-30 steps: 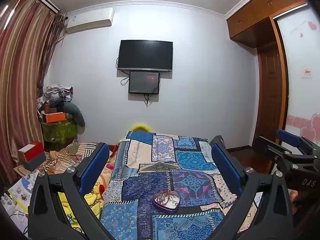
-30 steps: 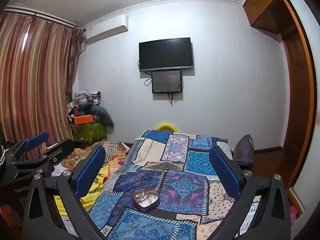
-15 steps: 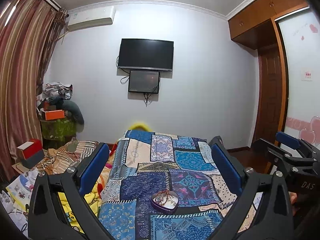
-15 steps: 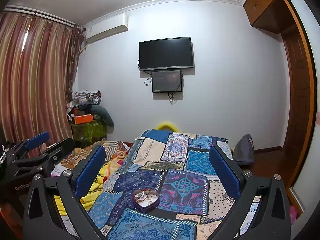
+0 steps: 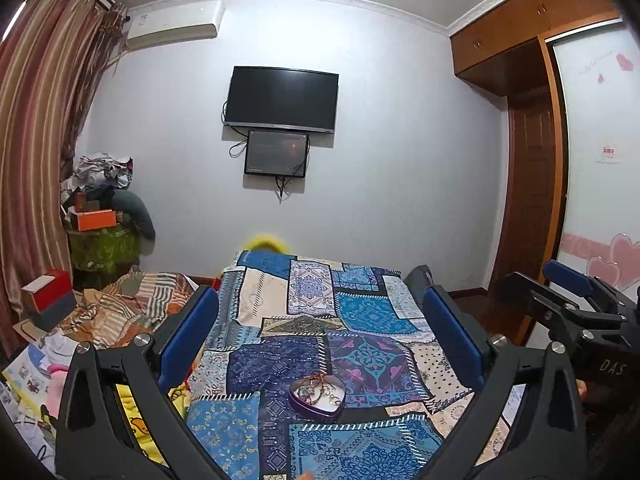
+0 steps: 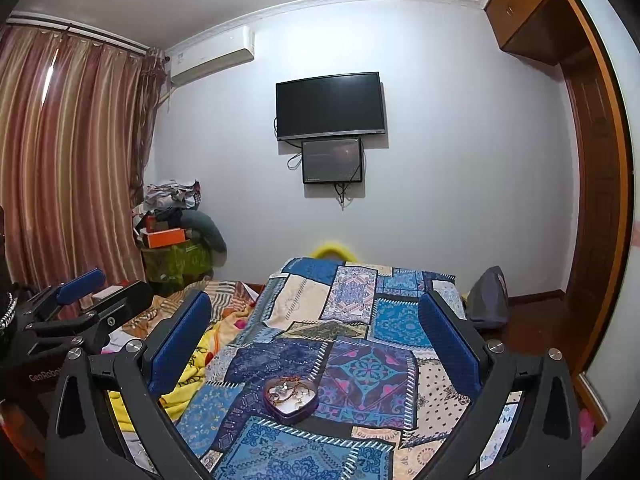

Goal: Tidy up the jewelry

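Note:
A purple heart-shaped tin with tangled jewelry inside sits on the blue patchwork bedspread; it also shows in the right wrist view. My left gripper is open and empty, held above and short of the tin. My right gripper is open and empty too, likewise above the tin. The right gripper shows at the right edge of the left wrist view, and the left gripper shows at the left edge of the right wrist view.
A crumpled striped and yellow blanket lies left of the bedspread. A red box and a pile of clothes and boxes stand by the curtain. A TV hangs on the far wall. A wooden wardrobe is right.
Both grippers stayed open and nearly still. The left wrist view has shifted slightly, with the tin now a little lower left in it.

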Demonstrator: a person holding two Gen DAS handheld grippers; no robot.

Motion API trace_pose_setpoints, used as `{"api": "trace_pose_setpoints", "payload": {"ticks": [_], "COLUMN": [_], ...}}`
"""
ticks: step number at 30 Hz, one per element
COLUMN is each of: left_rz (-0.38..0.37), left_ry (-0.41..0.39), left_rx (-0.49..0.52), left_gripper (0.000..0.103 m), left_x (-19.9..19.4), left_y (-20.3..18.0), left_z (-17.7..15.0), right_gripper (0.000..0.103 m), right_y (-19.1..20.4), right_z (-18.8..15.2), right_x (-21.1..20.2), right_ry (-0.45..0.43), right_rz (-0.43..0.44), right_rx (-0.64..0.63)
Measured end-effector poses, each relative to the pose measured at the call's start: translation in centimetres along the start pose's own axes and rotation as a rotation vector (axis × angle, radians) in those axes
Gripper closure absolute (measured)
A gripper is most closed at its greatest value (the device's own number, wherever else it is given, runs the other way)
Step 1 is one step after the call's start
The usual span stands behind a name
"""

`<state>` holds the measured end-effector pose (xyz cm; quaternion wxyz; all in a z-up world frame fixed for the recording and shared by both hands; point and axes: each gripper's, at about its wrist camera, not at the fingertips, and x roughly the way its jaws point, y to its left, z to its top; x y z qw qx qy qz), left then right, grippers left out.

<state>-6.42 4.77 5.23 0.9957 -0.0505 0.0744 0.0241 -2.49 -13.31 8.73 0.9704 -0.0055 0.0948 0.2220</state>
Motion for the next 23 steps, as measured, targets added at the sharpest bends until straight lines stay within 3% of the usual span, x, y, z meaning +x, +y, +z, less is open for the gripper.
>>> {"api": "trace_pose_setpoints", "payload": {"ticks": [23], "left_rz": [-0.007], "left_ry": [0.025], "left_rx": [0.004], "left_gripper": [0.000], "left_x": [1.0], "left_y": [0.2], "left_z": [-0.5], "right_gripper": [0.000], "right_y": [-0.7], "right_z": [-0.7], "right_x": [0.9], "right_ry": [0.035], "right_rz": [-0.008], "right_rx": [0.023]}}
